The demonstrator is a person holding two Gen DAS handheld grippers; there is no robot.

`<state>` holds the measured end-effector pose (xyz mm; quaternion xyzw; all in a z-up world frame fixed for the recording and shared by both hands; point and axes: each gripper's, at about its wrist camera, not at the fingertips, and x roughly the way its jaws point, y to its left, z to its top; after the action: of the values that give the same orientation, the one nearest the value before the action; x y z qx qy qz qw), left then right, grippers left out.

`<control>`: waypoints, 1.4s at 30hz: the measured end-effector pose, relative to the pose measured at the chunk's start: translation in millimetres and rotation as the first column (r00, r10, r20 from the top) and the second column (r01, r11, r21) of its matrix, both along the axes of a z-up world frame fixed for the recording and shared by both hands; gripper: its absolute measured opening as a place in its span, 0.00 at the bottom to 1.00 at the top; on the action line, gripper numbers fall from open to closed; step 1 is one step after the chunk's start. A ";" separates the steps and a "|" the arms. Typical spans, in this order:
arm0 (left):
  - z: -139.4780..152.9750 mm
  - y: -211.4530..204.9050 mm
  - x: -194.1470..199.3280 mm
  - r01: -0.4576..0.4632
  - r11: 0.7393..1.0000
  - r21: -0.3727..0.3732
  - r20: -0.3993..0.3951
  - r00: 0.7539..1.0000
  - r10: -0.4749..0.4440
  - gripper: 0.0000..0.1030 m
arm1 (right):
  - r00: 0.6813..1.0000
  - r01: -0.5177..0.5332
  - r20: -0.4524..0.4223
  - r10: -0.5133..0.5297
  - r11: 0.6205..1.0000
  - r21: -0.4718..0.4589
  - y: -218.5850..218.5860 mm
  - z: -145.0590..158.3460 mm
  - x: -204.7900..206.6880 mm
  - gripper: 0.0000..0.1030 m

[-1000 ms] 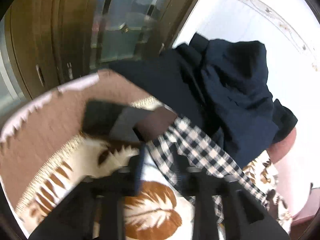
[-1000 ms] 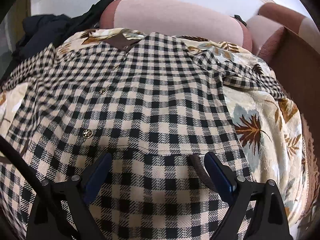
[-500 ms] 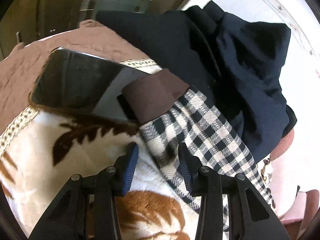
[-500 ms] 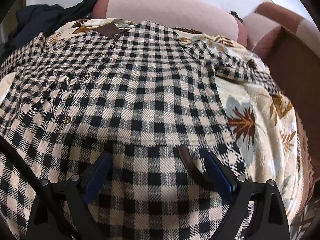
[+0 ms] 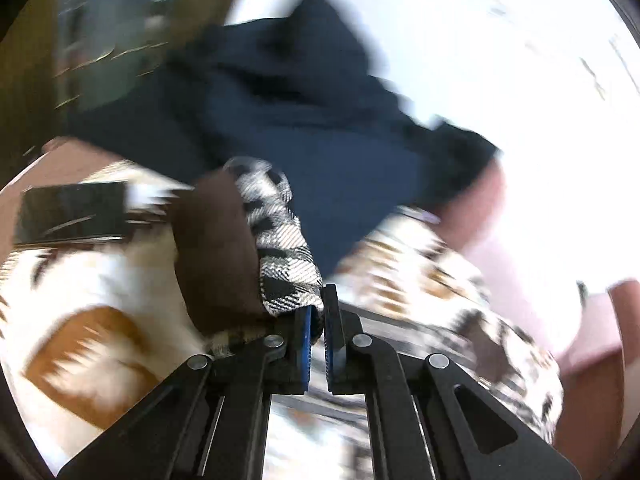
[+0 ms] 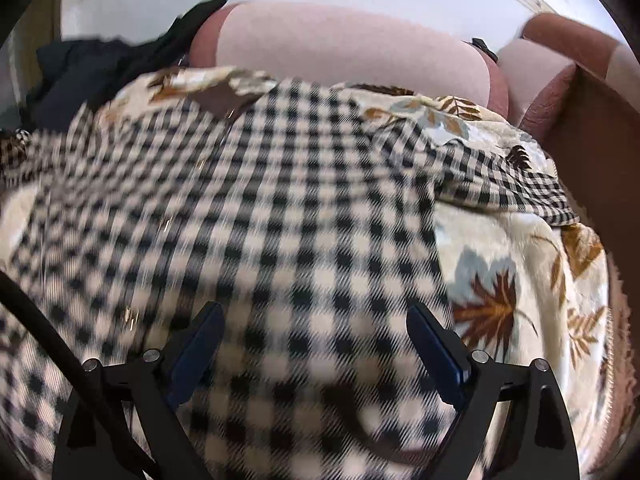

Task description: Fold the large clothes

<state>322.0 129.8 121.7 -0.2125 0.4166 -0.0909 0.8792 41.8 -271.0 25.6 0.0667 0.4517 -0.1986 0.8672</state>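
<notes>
Left wrist view: the left gripper (image 5: 318, 320) is seen clenched on the end of a sleeve (image 5: 280, 240) of the checked shirt, with the cloth pinched between the blue pads just behind the brown cuff (image 5: 216, 248). The cuff end is lifted clear of the leaf-patterned blanket (image 5: 92, 288) and stands up in front of the jaws. A dark phone (image 5: 72, 212) is seen lying on the blanket to the left, and a navy garment (image 5: 304, 120) is heaped behind. The frame is badly blurred, so it cannot be told how much cloth is caught; it looks like a narrow fold.

Right wrist view: the checked shirt (image 6: 260, 208) is spread front-up over the blanket (image 6: 520, 264) on the bed, collar towards the pink bolster (image 6: 340, 48), with its other sleeve (image 6: 500, 184) trailing to the right. The right gripper (image 6: 314, 344) is held released above the lower body panel, and no cloth is pinched between its fingers.

The shirt is judged light, soft and limp: it will drape and sag wherever it is not supported, and it may drag on the plush blanket. It is best taken at firmer edges such as the cuff, the shoulder seam or the hem.

No containers are seen in either view.
</notes>
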 end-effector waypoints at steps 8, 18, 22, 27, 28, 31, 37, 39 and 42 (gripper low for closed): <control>6.4 -225.9 -57.5 0.353 0.936 -0.014 0.004 0.936 -0.353 0.04 | 0.991 0.063 0.116 -0.072 0.994 0.086 -69.2 -5.3 12.9 0.92; -71.2 -362.5 -154.9 0.615 0.788 -0.009 -0.170 0.776 -0.608 0.08 | 0.979 0.091 0.127 -0.161 0.895 0.436 -122.8 -17.9 12.5 0.92; -57.6 -318.5 -190.1 0.622 0.781 0.062 -0.122 0.781 -0.613 0.38 | 0.978 0.061 0.155 -0.142 0.897 0.438 -119.2 -15.1 15.7 0.92; -46.8 -241.3 -216.0 0.508 0.807 0.300 -0.044 0.853 -0.521 0.47 | 0.978 0.022 0.172 -0.114 0.888 0.459 -107.6 -17.4 37.6 0.92; -46.5 -233.2 -215.7 0.488 0.812 0.321 -0.044 0.864 -0.501 0.48 | 0.980 0.019 0.169 -0.102 0.901 0.434 -103.5 -16.7 44.4 0.92; -51.3 -197.2 -212.9 0.423 0.825 0.375 -0.057 0.899 -0.435 0.48 | 0.984 0.046 0.145 -0.107 0.927 0.372 -98.6 -23.2 64.4 0.92; -73.4 -156.4 -205.5 0.308 0.864 0.398 -0.083 0.950 -0.300 0.48 | 0.973 0.149 0.101 -0.209 0.897 0.416 -122.7 -35.1 66.6 0.56; -83.7 -151.5 -204.2 0.294 0.861 0.415 -0.118 0.956 -0.269 0.48 | 0.966 0.193 0.074 -0.250 0.876 0.442 -138.2 -37.4 60.2 0.31; -90.1 -151.9 -194.4 0.310 0.876 0.370 -0.151 0.950 -0.273 0.48 | 0.956 0.218 0.074 -0.285 0.855 0.470 -151.0 -36.2 50.6 0.22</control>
<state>127.6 -22.1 31.7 0.0272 0.4945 -0.1275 0.8593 92.3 -422.0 -10.6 0.3412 0.4108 -0.1933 0.8231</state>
